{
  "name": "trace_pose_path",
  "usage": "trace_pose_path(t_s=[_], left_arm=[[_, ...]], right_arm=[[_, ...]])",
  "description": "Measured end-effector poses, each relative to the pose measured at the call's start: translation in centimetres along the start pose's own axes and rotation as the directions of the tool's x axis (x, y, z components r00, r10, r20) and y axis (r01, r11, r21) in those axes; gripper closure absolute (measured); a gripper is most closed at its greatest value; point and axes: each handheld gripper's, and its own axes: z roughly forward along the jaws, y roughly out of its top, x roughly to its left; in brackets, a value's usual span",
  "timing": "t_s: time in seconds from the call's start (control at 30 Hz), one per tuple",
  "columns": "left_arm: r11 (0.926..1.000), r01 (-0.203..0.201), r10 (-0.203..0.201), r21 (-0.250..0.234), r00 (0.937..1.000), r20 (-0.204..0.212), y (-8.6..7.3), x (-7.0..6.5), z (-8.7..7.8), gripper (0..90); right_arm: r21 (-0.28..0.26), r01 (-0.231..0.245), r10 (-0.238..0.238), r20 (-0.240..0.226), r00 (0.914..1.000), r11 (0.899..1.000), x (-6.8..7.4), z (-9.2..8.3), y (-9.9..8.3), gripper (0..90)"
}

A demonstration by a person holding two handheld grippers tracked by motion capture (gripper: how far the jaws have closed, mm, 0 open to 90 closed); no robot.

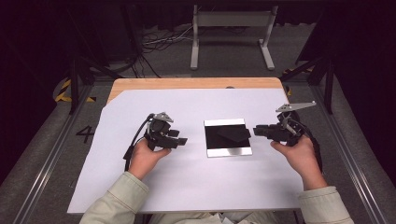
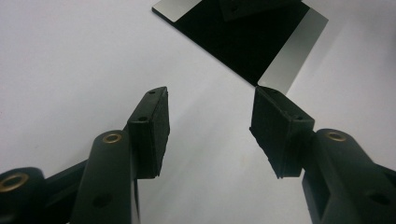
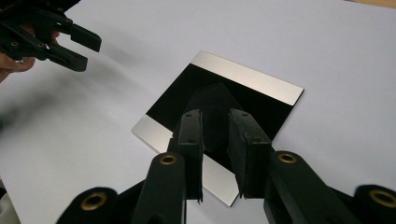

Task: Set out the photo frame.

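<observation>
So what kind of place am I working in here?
Probably a lab recording rig: a table under white sheet, metal rails on the floor, loose cables behind, dark surroundings.

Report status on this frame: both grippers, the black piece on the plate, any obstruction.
Left gripper open, beside the shiny plate, holding nothing. Right gripper nearly closed, a narrow gap showing, at the plate's right edge. Black piece lying on plate, ungripped. Nothing in the way.

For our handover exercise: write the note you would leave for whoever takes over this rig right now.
Left gripper: open, empty, over the white sheet left of the plate.
Right gripper: fingers nearly closed with a narrow gap, gripping nothing, at the plate's right edge.
Black plate with silver end strips: flat at mid-table, a small dark piece lying on it.
Done: nothing picked up.
Left: probably grasp the dark piece.
</observation>
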Motion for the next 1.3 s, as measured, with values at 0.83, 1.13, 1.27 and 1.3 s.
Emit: trace_pose_path(t_s=[0.83, 1.13, 1.27, 1.3], left_arm=[[1.0, 0.009, -0.009, -0.004, 0.9999, -0.014, -0.5, 0.0, -0.4, 47.4], [0.9997, 0.024, -0.024, -0.004, 0.9994, -0.024, -1.1, 0.3, -0.8, 47.4], [0.9995, 0.03, -0.03, -0.009, 0.999, -0.033, -1.3, 0.3, -1.1, 47.4], [0.9994, 0.033, -0.033, -0.008, 0.9989, -0.033, -1.4, 0.3, -1.2, 47.4]], right_arm=[[0.088, -0.139, 0.142, -0.028, 0.9894, 0.986, -2.5, 1.5, 2.3, 68.4], [0.11, -0.197, 0.203, -0.043, 0.9782, 0.974, -3.3, 2.4, 2.7, 64.0], [0.133, -0.236, 0.245, -0.055, 0.968, 0.963, -3.6, 3.0, 2.8, 61.2], [0.136, -0.234, 0.243, -0.053, 0.9685, 0.963, -3.7, 3.1, 2.8, 60.7]])
